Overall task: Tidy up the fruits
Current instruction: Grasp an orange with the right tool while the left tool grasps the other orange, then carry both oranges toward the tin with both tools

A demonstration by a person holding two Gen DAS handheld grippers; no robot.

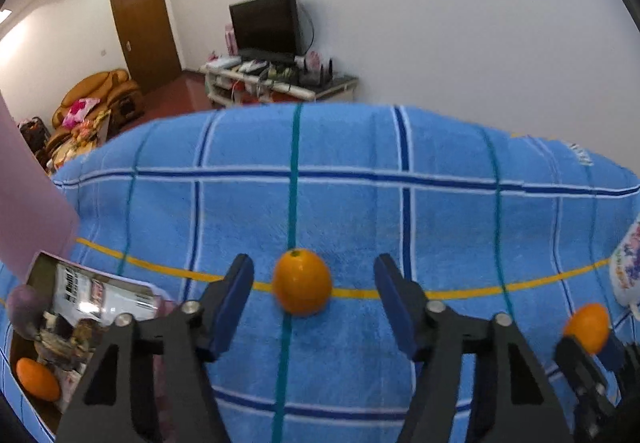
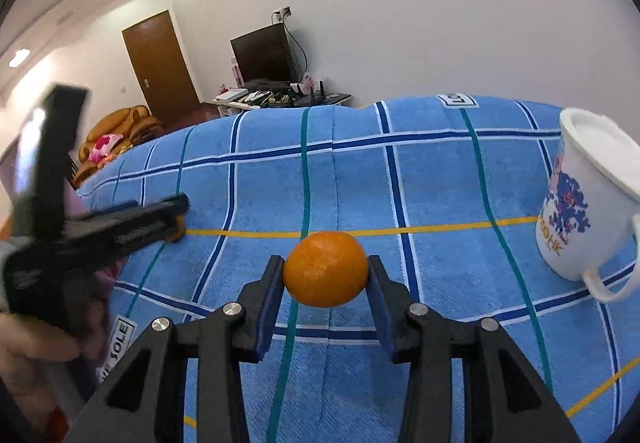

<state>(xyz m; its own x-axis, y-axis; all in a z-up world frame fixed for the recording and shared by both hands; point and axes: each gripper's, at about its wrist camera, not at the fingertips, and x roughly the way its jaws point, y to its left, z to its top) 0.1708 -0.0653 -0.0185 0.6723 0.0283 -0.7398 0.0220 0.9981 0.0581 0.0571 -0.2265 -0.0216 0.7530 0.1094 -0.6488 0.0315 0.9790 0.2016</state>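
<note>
Picking up fruit: right gripper (image 2: 326, 279) fingers clamp one orange (image 2: 326, 269), left gripper (image 1: 314, 283) fingers straddle another orange (image 1: 302, 281) untouched, needing closure next.

A blue checked towel (image 1: 340, 203) with dark blue, teal and yellow stripes covers the whole surface. On it, in the left wrist view, an orange (image 1: 302, 281) lies at the centre, an open box (image 1: 80, 307) at 8 o'clock. In the right wrist view a white printed mug (image 2: 580, 211) stands at 3 o'clock.
</note>
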